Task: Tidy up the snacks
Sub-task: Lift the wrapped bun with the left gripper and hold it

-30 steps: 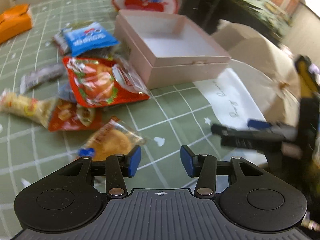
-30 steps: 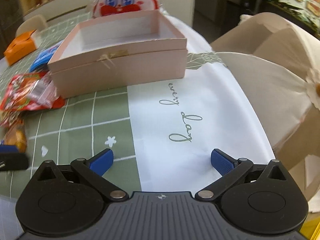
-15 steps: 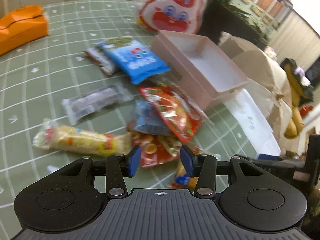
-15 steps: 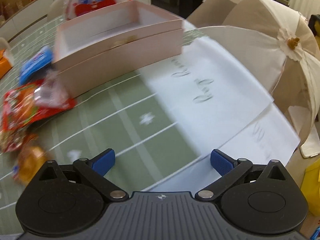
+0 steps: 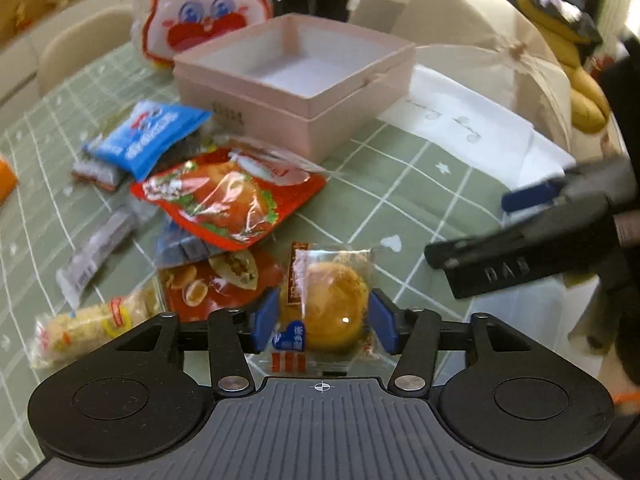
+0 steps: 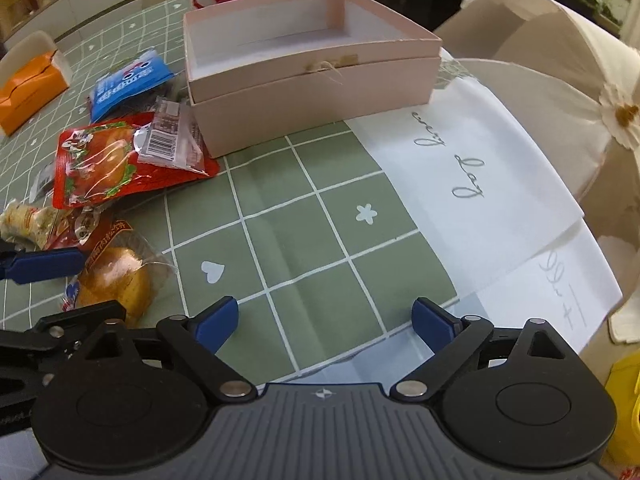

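Observation:
An open, empty pink box stands on the green checked tablecloth; it also shows in the right wrist view. Snack packets lie to its left: a blue one, a red one, a grey bar, a yellow bar. My left gripper straddles a wrapped golden pastry, its blue pads at both sides of it; the pastry also shows in the right wrist view. My right gripper is open and empty over the cloth.
A rabbit-shaped bag stands behind the box. An orange carton lies far left. White printed paper sheets cover the table's right edge. Cream chairs stand beyond it.
My left gripper swung across the snack pile and came down around the wrapped pastry, jaws wider than before. The right gripper shifted a little and stayed open.

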Tool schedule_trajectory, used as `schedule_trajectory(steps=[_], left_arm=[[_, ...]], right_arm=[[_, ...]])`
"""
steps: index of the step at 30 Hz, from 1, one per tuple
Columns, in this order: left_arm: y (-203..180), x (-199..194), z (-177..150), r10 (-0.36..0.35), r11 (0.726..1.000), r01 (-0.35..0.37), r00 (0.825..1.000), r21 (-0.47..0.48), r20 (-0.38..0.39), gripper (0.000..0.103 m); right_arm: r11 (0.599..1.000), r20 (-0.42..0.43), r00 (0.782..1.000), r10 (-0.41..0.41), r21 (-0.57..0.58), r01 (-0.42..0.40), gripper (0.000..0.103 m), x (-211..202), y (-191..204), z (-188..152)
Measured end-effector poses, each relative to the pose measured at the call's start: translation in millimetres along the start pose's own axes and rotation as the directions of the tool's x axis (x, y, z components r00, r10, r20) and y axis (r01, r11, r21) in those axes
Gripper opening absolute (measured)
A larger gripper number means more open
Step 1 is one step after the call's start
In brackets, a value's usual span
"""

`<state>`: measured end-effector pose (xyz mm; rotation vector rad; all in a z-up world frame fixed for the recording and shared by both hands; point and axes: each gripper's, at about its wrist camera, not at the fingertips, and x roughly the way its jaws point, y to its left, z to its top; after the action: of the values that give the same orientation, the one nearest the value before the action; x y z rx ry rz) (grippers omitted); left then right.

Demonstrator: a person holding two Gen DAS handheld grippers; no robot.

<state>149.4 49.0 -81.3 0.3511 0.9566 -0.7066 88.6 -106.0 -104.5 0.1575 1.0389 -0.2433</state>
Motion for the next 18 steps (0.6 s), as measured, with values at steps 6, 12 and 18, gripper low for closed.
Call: schedule_trajectory(steps=[6, 12, 18], left_arm=[[17.8, 10.6, 6.9, -0.054, 0.978, 0.051, 0.998, -0.204, -0.012, 0.059], [16.8, 12.2, 9.7, -0.036, 0.947, 0.029, 0.999, -0.321, -0.017, 0.056], [15.5, -4.5, -0.8, 0.006, 0.908, -0.025, 0.999, -0.418, -0.047, 0.051]], right_arm=[[0.998, -0.013, 1.0, 0.027, -0.061, -0.028, 0.102, 7.7, -4.1, 9.3], [0.988, 0.003, 0.997, 0.073, -0.135, -0.072, 0.103, 11.0, -12.0, 13.3], [0.957, -0.027, 0.991, 0.131, -0.259, -0.134, 0.096, 13.8, -4.9, 25.0]])
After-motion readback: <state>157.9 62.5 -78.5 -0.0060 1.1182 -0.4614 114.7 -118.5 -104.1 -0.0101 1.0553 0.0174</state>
